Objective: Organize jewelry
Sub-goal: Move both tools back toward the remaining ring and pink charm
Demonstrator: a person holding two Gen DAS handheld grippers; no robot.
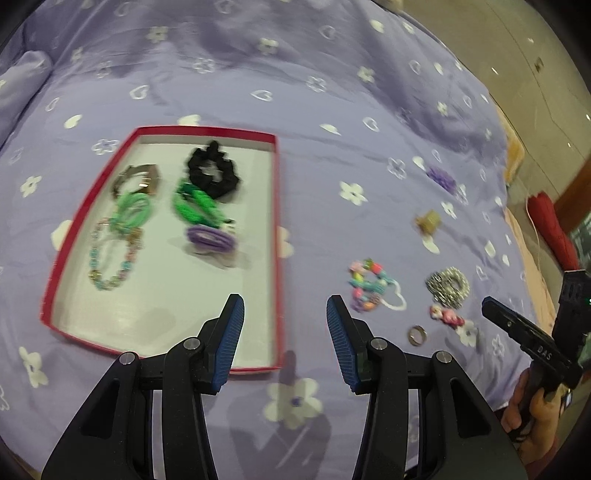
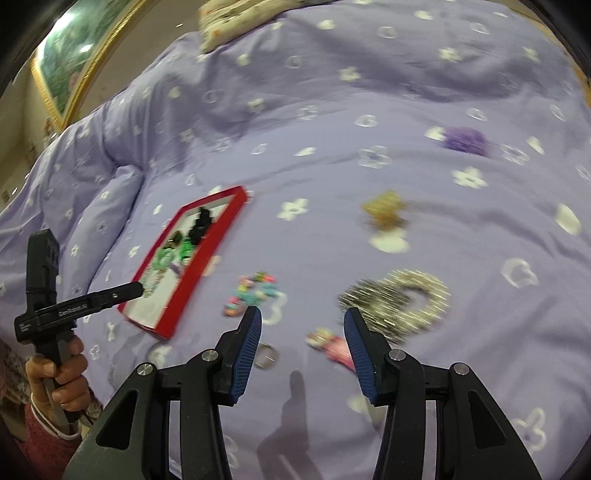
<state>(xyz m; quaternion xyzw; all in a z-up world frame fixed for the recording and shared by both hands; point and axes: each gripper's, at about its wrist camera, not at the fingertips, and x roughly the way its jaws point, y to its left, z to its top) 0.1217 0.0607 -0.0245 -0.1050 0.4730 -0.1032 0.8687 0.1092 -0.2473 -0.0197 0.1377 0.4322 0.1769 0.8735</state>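
Observation:
A red-rimmed tray (image 1: 277,236) lies on the purple bedspread and holds a black scrunchie (image 1: 212,171), green bands, a purple band, a watch and a bead bracelet. My left gripper (image 1: 285,314) is open and empty above the tray's near right corner. To its right lie a colourful bead bracelet (image 1: 369,284), a silver scrunchie (image 1: 447,286), a pink clip (image 1: 447,314), a ring (image 1: 417,335), a gold piece (image 1: 428,220) and a purple scrunchie (image 1: 441,177). My right gripper (image 2: 303,321) is open and empty just above the pink clip (image 2: 330,345), between the ring (image 2: 266,355) and the silver scrunchie (image 2: 406,301).
The flowered bedspread (image 1: 295,92) covers the whole work area, with a pillow (image 2: 236,22) at the far side. The bed's right edge, a floor and a red object (image 1: 550,225) show at the right of the left wrist view. A framed picture (image 2: 74,48) hangs at the left.

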